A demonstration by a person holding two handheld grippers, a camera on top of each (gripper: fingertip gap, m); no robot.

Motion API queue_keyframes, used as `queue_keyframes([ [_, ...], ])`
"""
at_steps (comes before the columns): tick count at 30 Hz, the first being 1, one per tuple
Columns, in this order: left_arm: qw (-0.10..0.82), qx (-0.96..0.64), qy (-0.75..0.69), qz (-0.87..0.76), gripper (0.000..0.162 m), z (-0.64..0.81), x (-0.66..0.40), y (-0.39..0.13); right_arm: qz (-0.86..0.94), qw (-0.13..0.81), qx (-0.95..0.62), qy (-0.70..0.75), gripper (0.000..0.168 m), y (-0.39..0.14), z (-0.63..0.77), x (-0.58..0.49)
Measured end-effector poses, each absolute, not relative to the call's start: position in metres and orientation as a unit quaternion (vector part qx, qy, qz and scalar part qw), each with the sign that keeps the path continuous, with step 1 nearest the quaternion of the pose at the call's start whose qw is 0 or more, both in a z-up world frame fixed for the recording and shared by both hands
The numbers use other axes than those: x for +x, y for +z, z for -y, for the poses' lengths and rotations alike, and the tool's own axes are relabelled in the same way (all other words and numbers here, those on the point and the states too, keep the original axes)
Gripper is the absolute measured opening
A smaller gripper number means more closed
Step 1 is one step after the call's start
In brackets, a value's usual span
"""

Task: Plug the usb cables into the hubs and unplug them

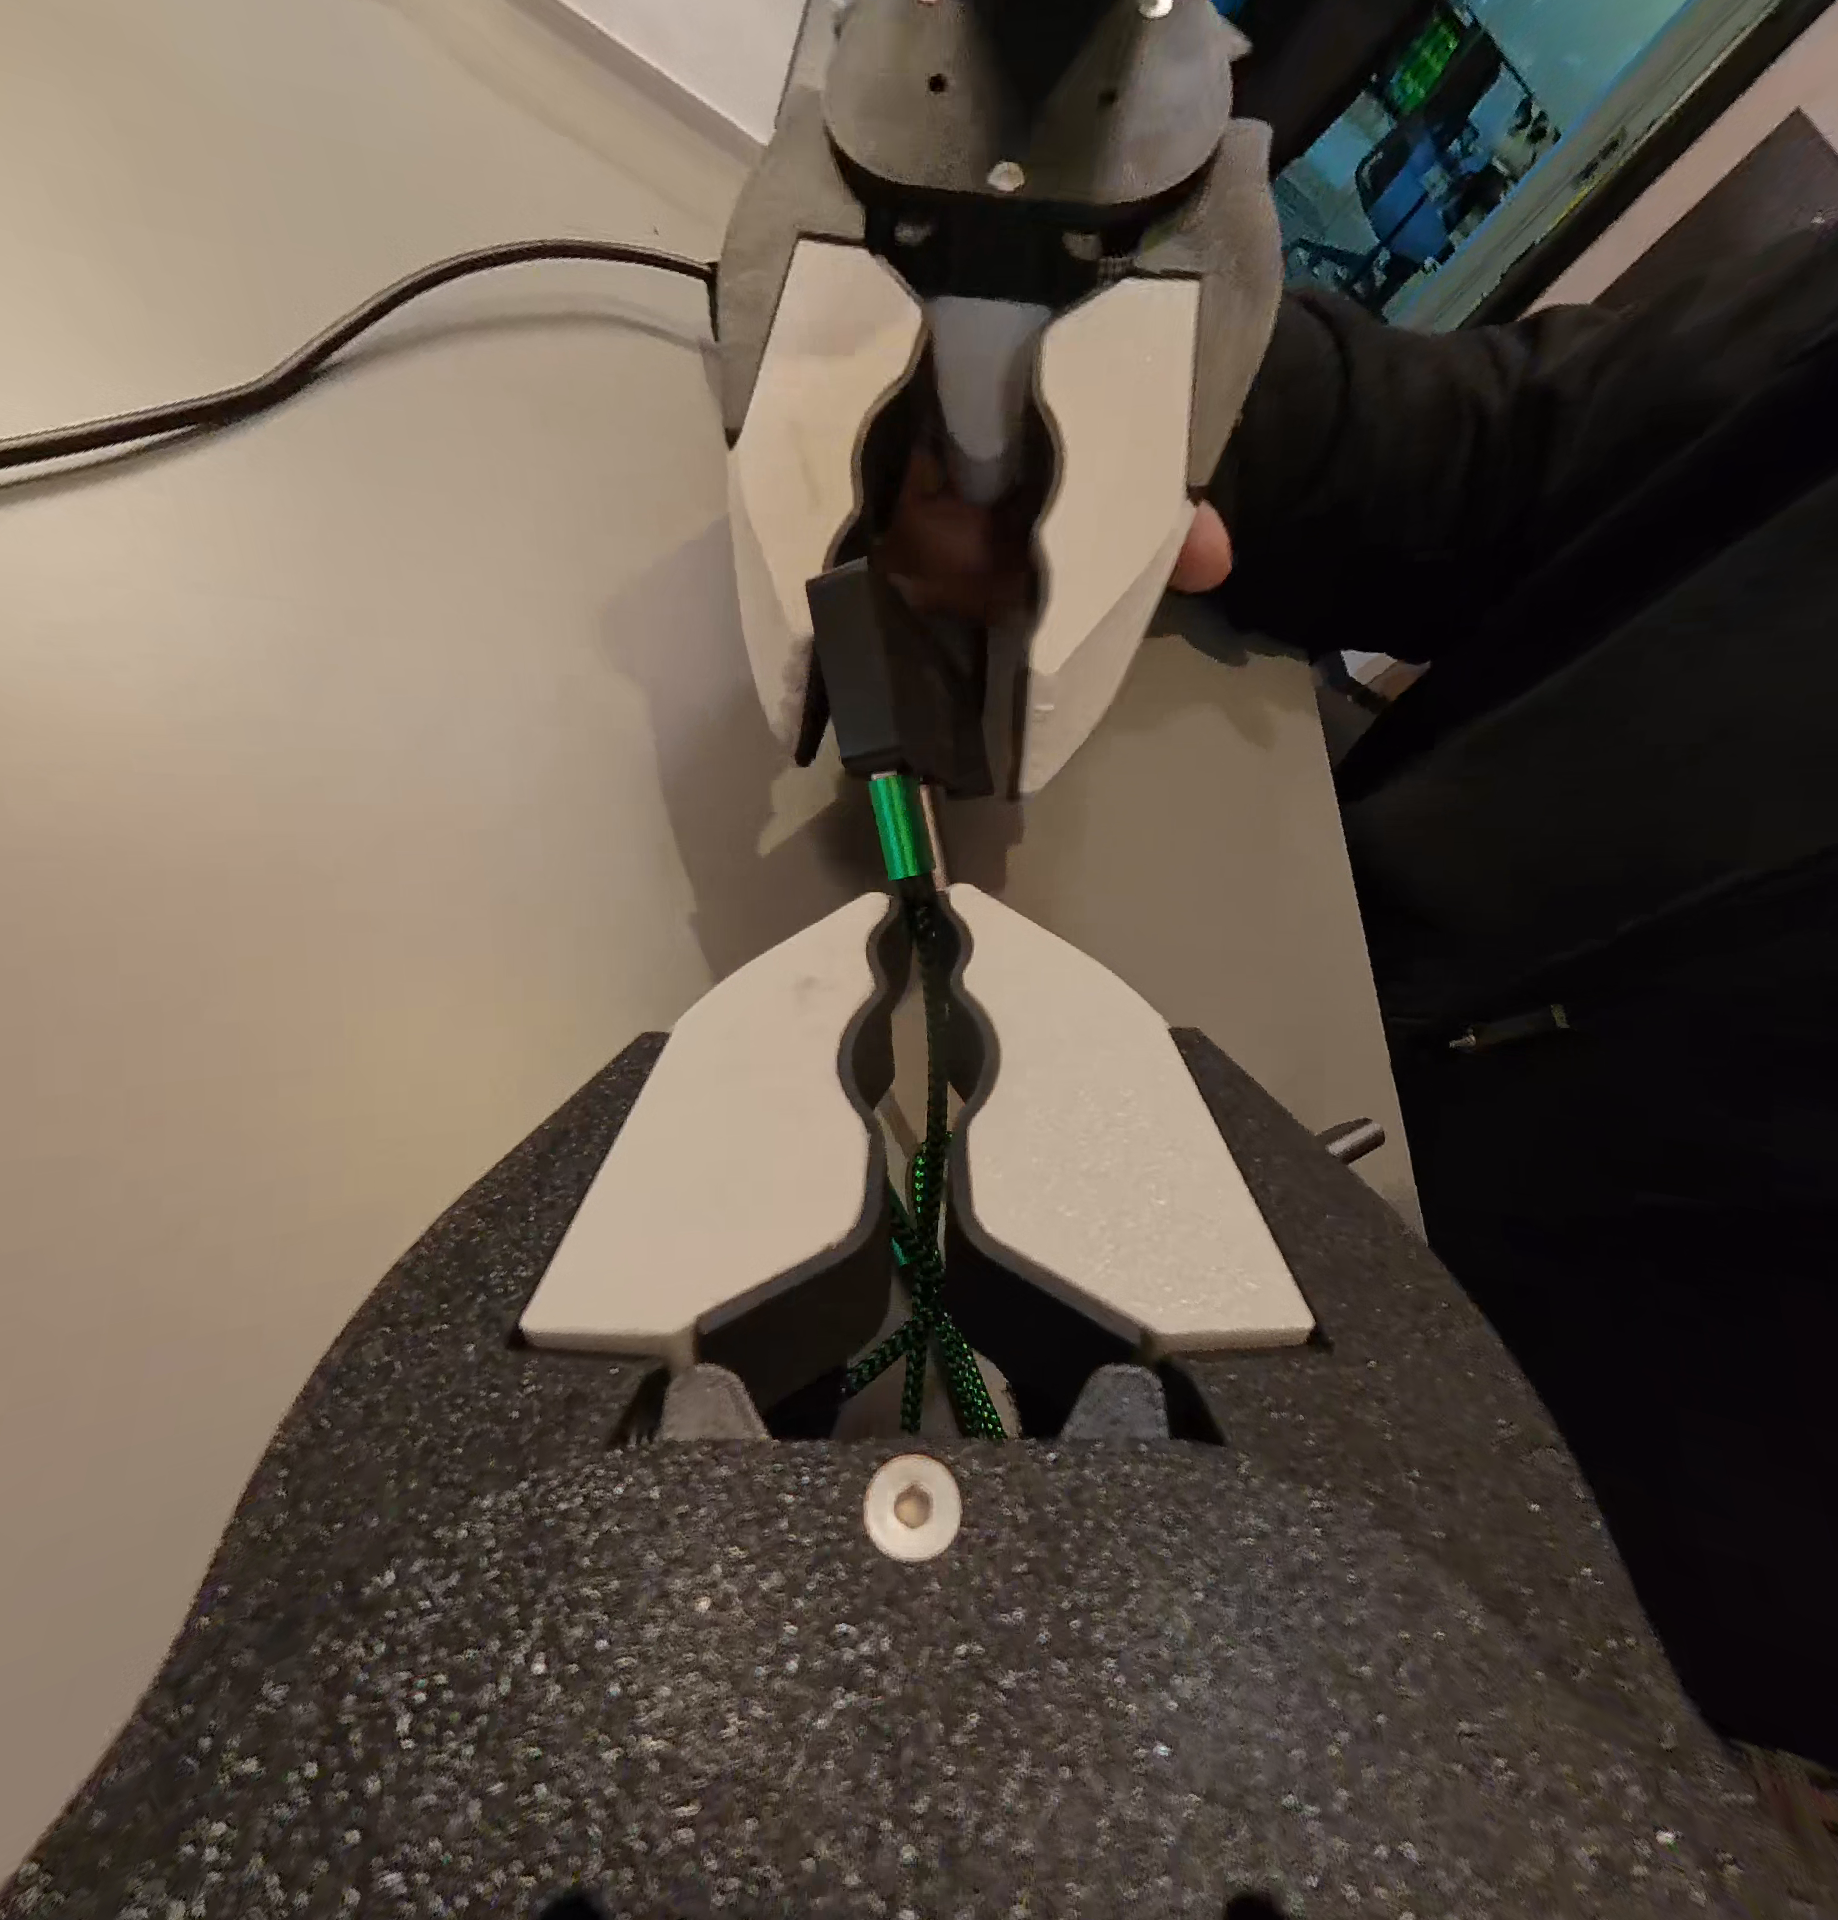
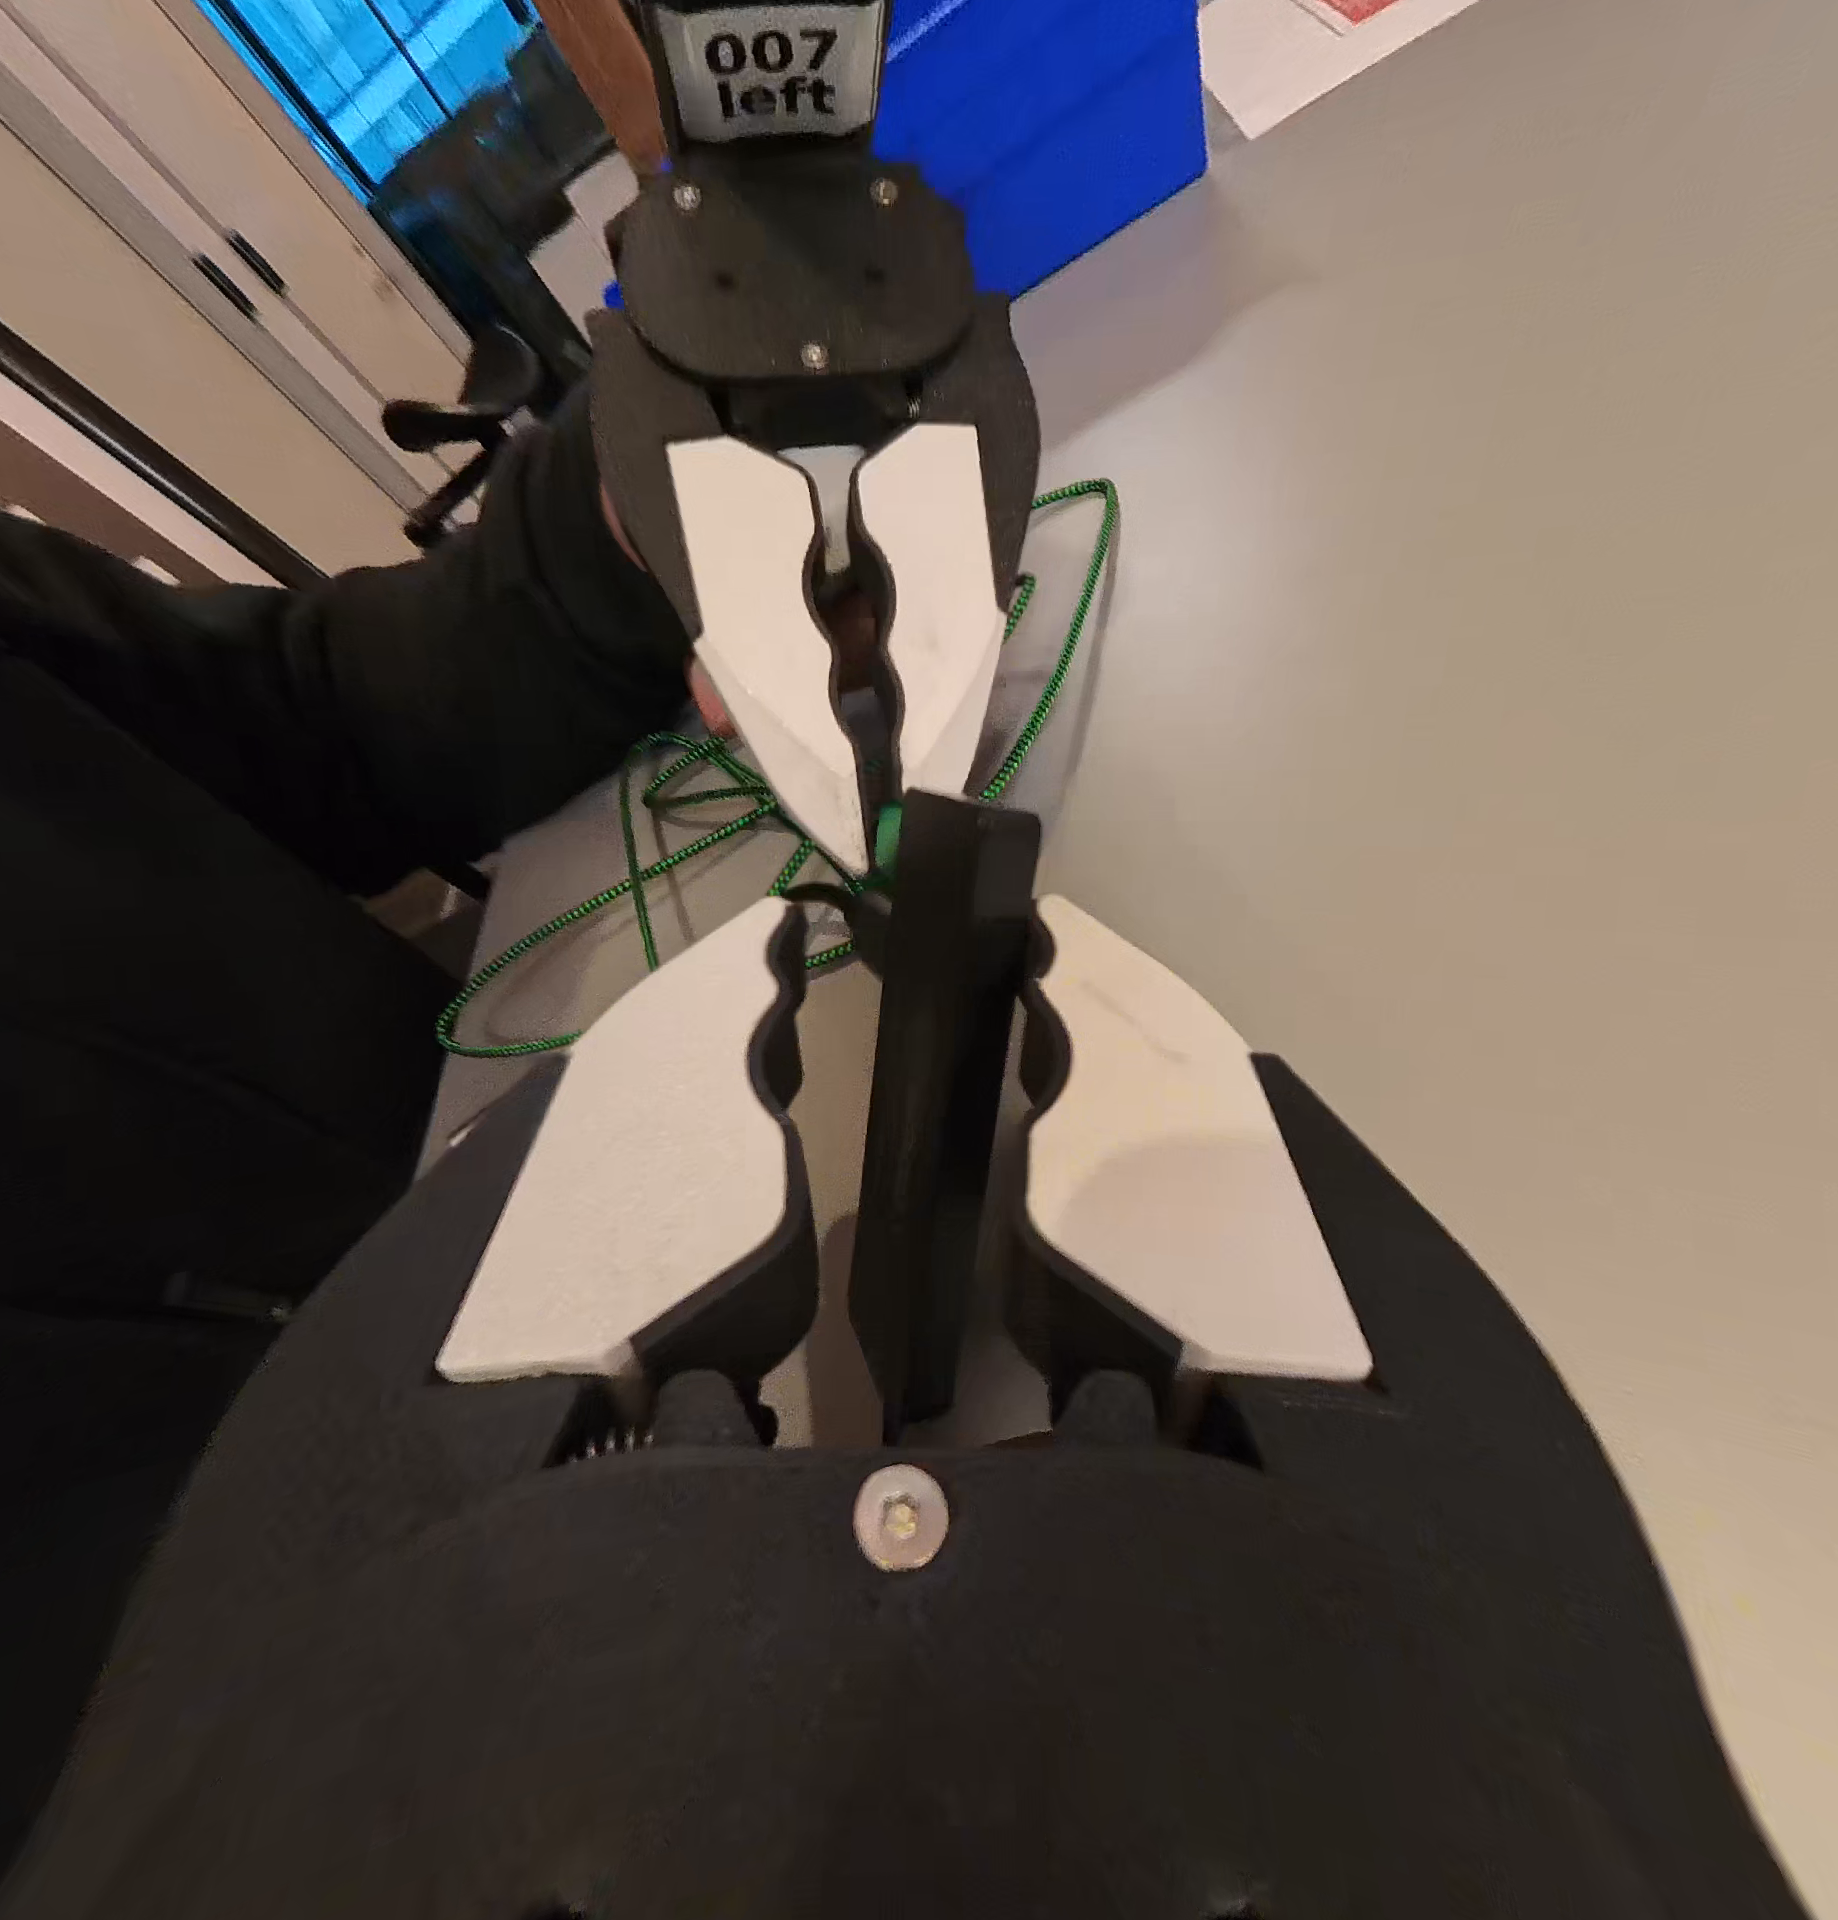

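In the left wrist view my left gripper (image 1: 920, 902) is shut on the green-and-black braided usb cable (image 1: 934, 1039), just behind its green metal plug (image 1: 899, 831). The plug sits in the end of a black hub (image 1: 873, 675). My right gripper (image 1: 920, 764) faces me and holds that hub. In the right wrist view the right gripper (image 2: 915, 909) has the hub (image 2: 946, 1091) lengthwise between its white fingers, pressed against the right one. The left gripper (image 2: 873, 821) meets the hub's far end, where a bit of the green plug (image 2: 887, 831) shows.
The slack cable (image 2: 1086, 582) loops on the beige table (image 2: 1517, 727) near its front edge. A black cord (image 1: 271, 384) lies across the table. A blue box (image 2: 1040, 135) stands at the back. Black sleeves (image 1: 1517, 468) hold both grippers. The grippers are tip to tip, or close to it.
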State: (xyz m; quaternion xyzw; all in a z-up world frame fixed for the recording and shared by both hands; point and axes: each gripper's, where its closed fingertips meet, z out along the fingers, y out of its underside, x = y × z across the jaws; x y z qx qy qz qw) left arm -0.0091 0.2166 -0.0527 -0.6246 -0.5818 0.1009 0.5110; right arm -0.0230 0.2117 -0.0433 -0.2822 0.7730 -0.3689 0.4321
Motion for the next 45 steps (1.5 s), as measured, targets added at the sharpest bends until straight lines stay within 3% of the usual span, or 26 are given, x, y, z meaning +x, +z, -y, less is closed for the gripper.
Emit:
queue_keyframes([
  [2, 0.514, -0.629, 0.098, 0.576, 0.004, -0.221, -0.01, -0.052, -0.777, 0.433, -0.278, -0.362, 0.022, -0.048, -0.211, -0.022],
  [5, 0.516, -0.617, 0.095, 0.587, 0.009, -0.22, -0.013, -0.054, -0.778, 0.446, -0.266, -0.354, 0.016, -0.05, -0.21, -0.02],
  [10, 0.532, -0.589, 0.081, 0.603, 0.005, -0.216, -0.015, -0.055, -0.774, 0.471, -0.249, -0.342, 0.012, -0.049, -0.21, -0.022],
  [41, 0.527, -0.599, 0.074, 0.599, 0.002, -0.213, -0.009, -0.053, -0.764, 0.504, -0.235, -0.328, 0.011, -0.045, -0.208, -0.022],
  [45, 0.52, -0.607, 0.095, 0.593, 0.018, -0.215, -0.012, -0.046, -0.764, 0.494, -0.251, -0.329, 0.01, -0.046, -0.211, -0.019],
])
